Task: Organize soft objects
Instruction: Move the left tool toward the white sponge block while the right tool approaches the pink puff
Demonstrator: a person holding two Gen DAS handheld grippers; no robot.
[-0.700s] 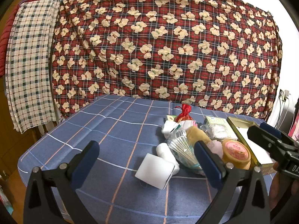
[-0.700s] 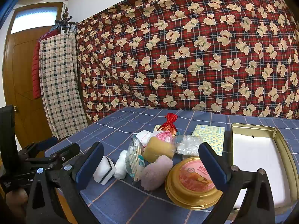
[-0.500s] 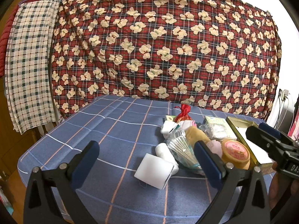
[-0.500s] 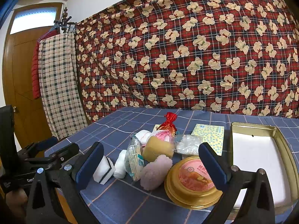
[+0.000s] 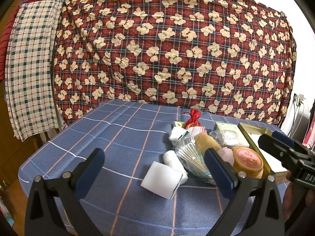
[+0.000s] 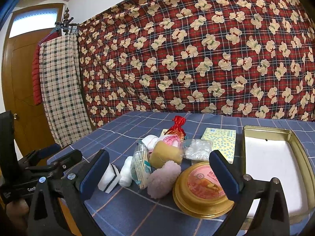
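A lived-in home room. Beyond the jaws hangs a red plaid bear-print quilt (image 5: pixel 173 55); up and left of them a checked cloth (image 6: pixel 59 94) drapes from a coat stand (image 6: pixel 67 22) beside a wooden door (image 6: pixel 21 90). Household oddments crowd the blue checked tabletop (image 5: pixel 122 137).

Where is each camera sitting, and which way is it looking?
Left wrist camera: on the left gripper, facing forward over the blue checked cloth toward the white sponge block; its own two open fingers show, and the right gripper pokes in from the right.
Right wrist camera: on the right gripper, facing the gold round tin and gold tray; its open fingers show, left gripper at the left edge.
Both see: the red pouch, the pile and the bear-print blanket.
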